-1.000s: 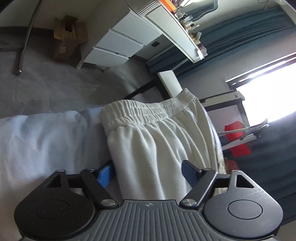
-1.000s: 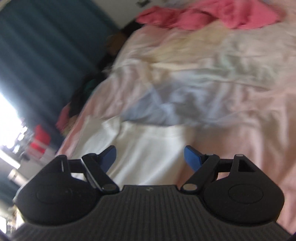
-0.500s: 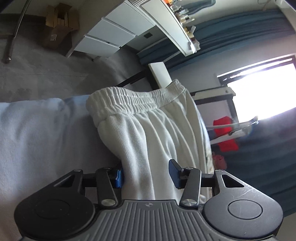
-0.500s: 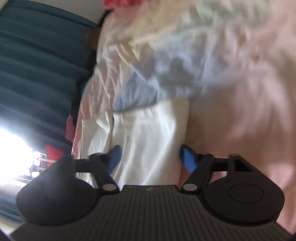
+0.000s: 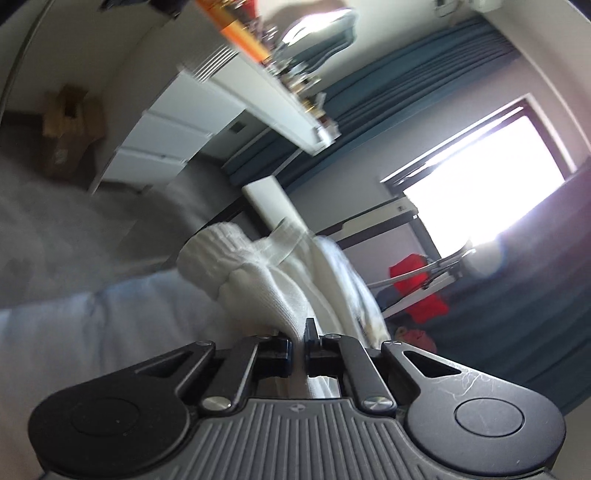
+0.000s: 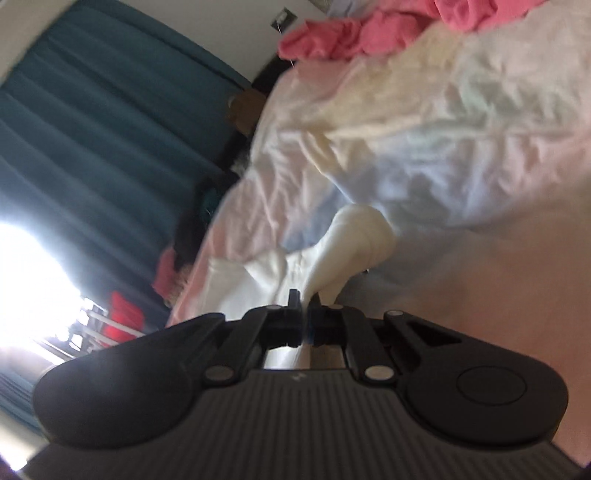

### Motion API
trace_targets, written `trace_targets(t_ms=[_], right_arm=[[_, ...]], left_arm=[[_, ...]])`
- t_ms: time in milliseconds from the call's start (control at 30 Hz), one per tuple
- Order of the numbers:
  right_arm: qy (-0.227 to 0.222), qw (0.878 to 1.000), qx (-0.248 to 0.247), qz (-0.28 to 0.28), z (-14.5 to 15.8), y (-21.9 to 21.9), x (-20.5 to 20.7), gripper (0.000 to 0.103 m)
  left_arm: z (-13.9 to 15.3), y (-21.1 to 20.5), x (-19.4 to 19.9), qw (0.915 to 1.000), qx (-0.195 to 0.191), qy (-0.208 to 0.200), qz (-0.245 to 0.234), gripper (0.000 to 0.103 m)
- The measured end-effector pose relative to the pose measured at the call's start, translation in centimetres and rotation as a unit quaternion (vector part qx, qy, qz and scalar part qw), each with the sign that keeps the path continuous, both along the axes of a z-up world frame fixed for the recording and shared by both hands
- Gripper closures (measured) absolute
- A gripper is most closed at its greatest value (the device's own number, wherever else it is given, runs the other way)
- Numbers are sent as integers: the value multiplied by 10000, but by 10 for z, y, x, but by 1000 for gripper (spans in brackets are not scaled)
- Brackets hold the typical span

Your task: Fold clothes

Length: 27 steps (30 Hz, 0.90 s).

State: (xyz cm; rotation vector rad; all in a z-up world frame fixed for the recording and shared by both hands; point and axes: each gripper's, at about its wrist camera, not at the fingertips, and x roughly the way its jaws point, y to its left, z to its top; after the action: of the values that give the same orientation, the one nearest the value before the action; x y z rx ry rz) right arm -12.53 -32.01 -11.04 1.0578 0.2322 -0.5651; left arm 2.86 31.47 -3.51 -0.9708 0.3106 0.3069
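White shorts [image 5: 273, 280] pinched in both tongs [image 5: 300, 334] [image 6: 303, 306].

The sweatpants [image 5: 280, 291] lie bunched on the bed [image 6: 480, 155], each end pinched between the fingers of the left gripper [image 5: 299, 339] and the right gripper [image 6: 303, 306]. A heap of clothes [image 6: 369, 33] sits at the bed's far end. Curtains [image 6: 92, 147] hang to its left, with a desk [image 5: 258, 92] and a drawer unit [image 5: 162, 144] beyond the bed's edge.

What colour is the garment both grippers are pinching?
White garment, clearest in the left wrist view.
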Motion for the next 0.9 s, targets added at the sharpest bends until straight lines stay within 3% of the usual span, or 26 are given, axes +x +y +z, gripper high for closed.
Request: trace_targets(t_ms=[167,367,467,633,767,900], right_arm=[[177,9986,-486,127,39,-10,68,97],[445,9891,-1344,412,60,-7,229,97],[700,9809,-1747,493,56,-4,310,97],[1594,9599,-2185,734,12,-5,406,97],[1863,9557,-2091,902,-26,-16,435,96],[1699,9616,-1919,983,-40,-22,439,91]], left_arm=[[40,-1,79,9990,393,191,-133,97],[70,-16,224,9881,1352,687,-246,96],[56,-20,299,9820,1569,1031,-228,96],[14,-24,402,9698,1673,1752,-269,95],[-16,-36,440,9550,2057,2096,-418,90],[-22,-27,435,9616,1868,1951,-495,84]])
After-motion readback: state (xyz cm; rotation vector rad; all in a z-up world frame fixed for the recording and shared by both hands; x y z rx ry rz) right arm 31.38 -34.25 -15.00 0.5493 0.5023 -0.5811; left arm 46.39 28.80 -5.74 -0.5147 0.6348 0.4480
